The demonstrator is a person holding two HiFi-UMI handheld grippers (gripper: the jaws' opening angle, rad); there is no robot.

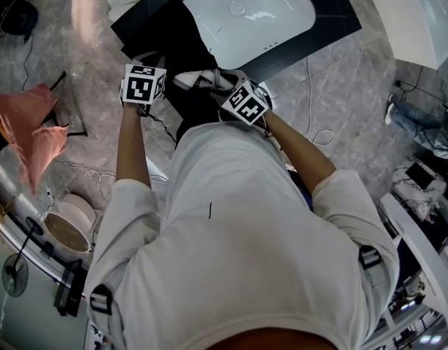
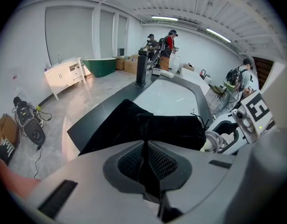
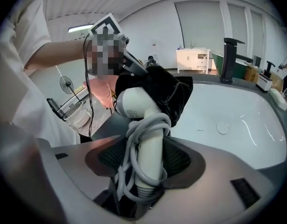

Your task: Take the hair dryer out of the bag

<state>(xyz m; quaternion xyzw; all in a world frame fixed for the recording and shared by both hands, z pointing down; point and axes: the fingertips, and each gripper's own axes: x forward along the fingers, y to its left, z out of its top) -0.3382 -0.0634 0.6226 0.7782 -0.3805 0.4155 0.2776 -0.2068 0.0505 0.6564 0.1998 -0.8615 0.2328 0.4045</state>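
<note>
The head view hides the work behind the person's shirt (image 1: 231, 239); the gripper views supply it. The left gripper (image 2: 144, 160) is pinched shut on black bag (image 2: 148, 127) cloth at frame centre. The right gripper (image 3: 146, 160) squeezes the white dryer (image 3: 146, 129) by its handle (wound with cord (image 3: 132, 148)), and the bag half covers the dryer's head above. Around them are a grey marble floor (image 1: 85, 42) and a white tub (image 3: 237, 120) in a black surround.

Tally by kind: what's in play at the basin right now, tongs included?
hair dryer: 1
black bag: 1
tongs: 2 (left tongs, right tongs)
white basin: 1
Total: 5
</note>
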